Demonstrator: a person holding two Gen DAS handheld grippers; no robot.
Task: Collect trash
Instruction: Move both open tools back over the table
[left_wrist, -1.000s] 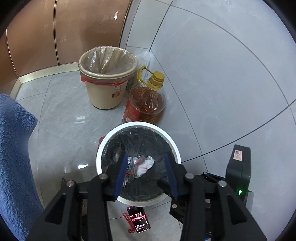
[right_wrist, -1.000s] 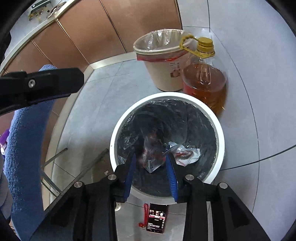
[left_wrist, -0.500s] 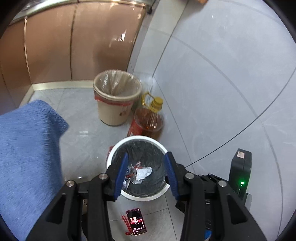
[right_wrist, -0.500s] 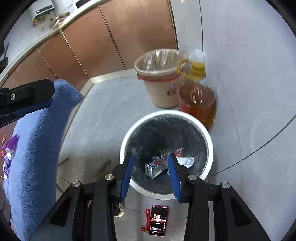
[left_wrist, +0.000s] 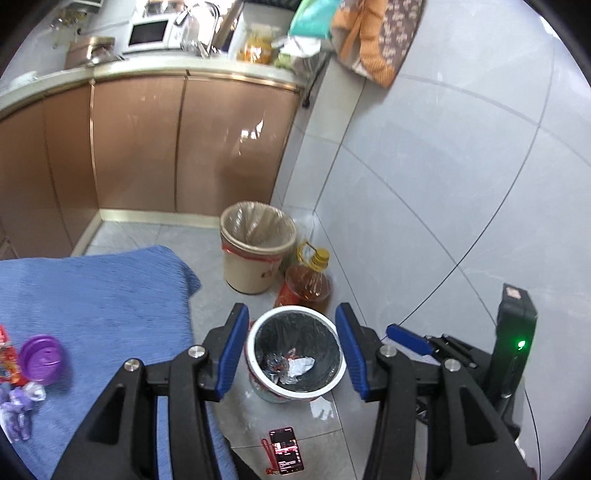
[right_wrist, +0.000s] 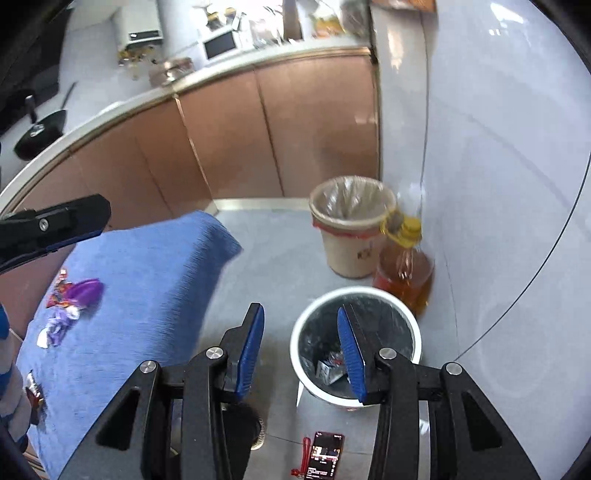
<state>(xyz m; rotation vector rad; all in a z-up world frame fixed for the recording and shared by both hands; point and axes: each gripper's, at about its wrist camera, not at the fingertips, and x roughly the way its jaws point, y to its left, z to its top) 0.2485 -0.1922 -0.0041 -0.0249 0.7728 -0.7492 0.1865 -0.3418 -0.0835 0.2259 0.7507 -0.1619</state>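
Both claws have risen well away from the white bin (left_wrist: 255, 363) since a second ago, when they hung just over its mouth; now the kitchen cupboards (left_wrist: 140, 147) and the cluttered worktop above them have come into view. Left claw (left_wrist: 291, 354) points down at a slant toward the floor, its blue pads (left_wrist: 231, 354) spreading wider at this moment with nothing between them; the bin only shows through the gap, far below. Right claw (right_wrist: 301, 354) tilts down the same way, pads apart and empty, its right pad overlapping the bin's rim (right_wrist: 413, 332) in the view.

Inside the black-lined bin lie crumpled wrappers (left_wrist: 295, 365), seen from the right as a small box and foil (right_wrist: 327, 369). More trash sits on the blue cloth (left_wrist: 99, 295) covering the tabletop: a purple lid (left_wrist: 40, 358) with candy wrappers (left_wrist: 18, 406) beside it, near the cloth's left edge.

Behind the white bin stands a bottle of oil (left_wrist: 308, 284) touching or nearly touching it, and a beige bin (left_wrist: 256, 247) with a clear liner just beyond, against the wall. A phone (left_wrist: 286, 448) lies face up on the floor tiles in front of the white bin. From the right view the left claw's body (right_wrist: 55, 225) shows at the left edge, above the cloth
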